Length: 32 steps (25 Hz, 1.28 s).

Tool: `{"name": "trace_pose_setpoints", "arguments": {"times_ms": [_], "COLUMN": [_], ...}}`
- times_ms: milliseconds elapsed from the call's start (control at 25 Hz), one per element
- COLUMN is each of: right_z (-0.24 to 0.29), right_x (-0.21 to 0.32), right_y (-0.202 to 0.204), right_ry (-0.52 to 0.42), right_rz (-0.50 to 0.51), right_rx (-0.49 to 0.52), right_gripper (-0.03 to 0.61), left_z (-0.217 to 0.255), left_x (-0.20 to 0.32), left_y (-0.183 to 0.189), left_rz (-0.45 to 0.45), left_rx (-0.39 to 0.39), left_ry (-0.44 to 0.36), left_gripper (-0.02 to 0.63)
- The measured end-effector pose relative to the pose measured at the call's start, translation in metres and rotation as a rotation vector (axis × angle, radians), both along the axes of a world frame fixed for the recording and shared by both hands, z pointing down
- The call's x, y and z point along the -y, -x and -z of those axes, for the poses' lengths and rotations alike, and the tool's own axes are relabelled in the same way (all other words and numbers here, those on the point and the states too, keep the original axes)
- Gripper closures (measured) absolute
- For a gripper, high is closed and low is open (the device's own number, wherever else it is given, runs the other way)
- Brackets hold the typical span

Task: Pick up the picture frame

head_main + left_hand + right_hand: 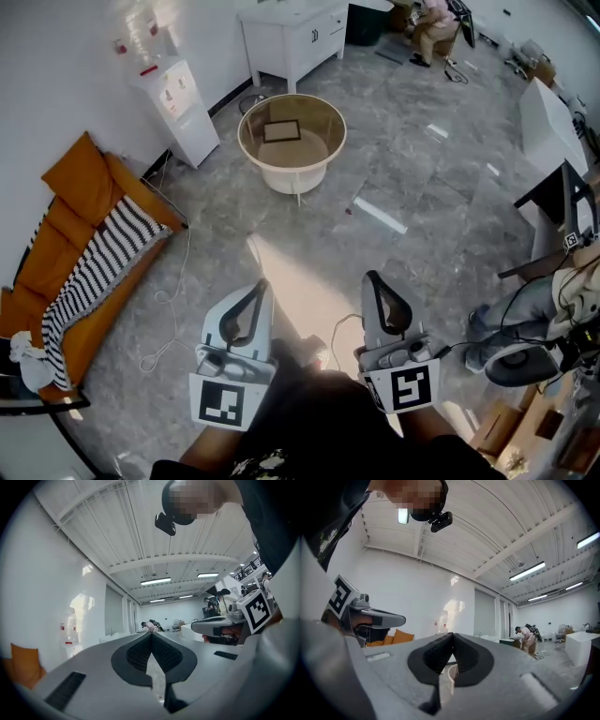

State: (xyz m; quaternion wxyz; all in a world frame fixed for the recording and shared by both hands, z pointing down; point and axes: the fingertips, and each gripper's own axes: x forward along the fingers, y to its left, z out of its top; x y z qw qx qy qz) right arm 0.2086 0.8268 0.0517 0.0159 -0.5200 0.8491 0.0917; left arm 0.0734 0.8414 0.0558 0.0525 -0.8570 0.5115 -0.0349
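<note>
Clenching nothing, left claw (262,283) and right claw (371,276) face a rectangular picture frame (281,130) in a round beige tub (284,175).

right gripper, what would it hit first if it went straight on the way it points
Nothing near. The round table shows below the tips of the right gripper in its own view, so it likely passes over that toward the white wall; depth unclear.

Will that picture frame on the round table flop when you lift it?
Probably stiff: the picture frame has straight edges. Likely light, since it looks thin. Lying flat on the round table, it shouldn't roll.
</note>
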Motion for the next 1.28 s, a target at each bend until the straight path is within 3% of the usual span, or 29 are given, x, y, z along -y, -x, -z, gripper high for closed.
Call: {"name": "trace_pose_setpoints", "arguments": {"times_ms": [200, 480, 600, 1000, 1280], "right_z": [-0.014, -0.022, -0.026, -0.006, 0.005], "right_x": [0.000, 0.013, 0.024, 0.103, 0.160], "right_y": [-0.008, -0.019, -0.016, 0.008, 0.046], "right_ry": [0.012, 0.028, 0.030, 0.003, 0.029], "right_rz": [0.001, -0.014, -0.020, -0.030, -0.028], "right_rx": [0.024, 0.033, 0.014, 0.046, 0.075], "right_gripper": [0.583, 0.583, 0.583, 0.583, 0.583], "left_z": [-0.014, -0.013, -0.018, -0.003, 0.007], "left_x": [-0.005, 0.014, 0.028, 0.102, 0.161], "left_y": [0.020, 0.006, 0.016, 0.061, 0.098], "left_rz": [0.067, 0.025, 0.045, 0.088, 0.077], "left_rx": [0.012, 0.056, 0.042, 0.027, 0.026], "left_ry": [0.050, 0.014, 0.022, -0.008, -0.016], "left_gripper": [0.600, 0.600, 0.600, 0.600, 0.600]}}
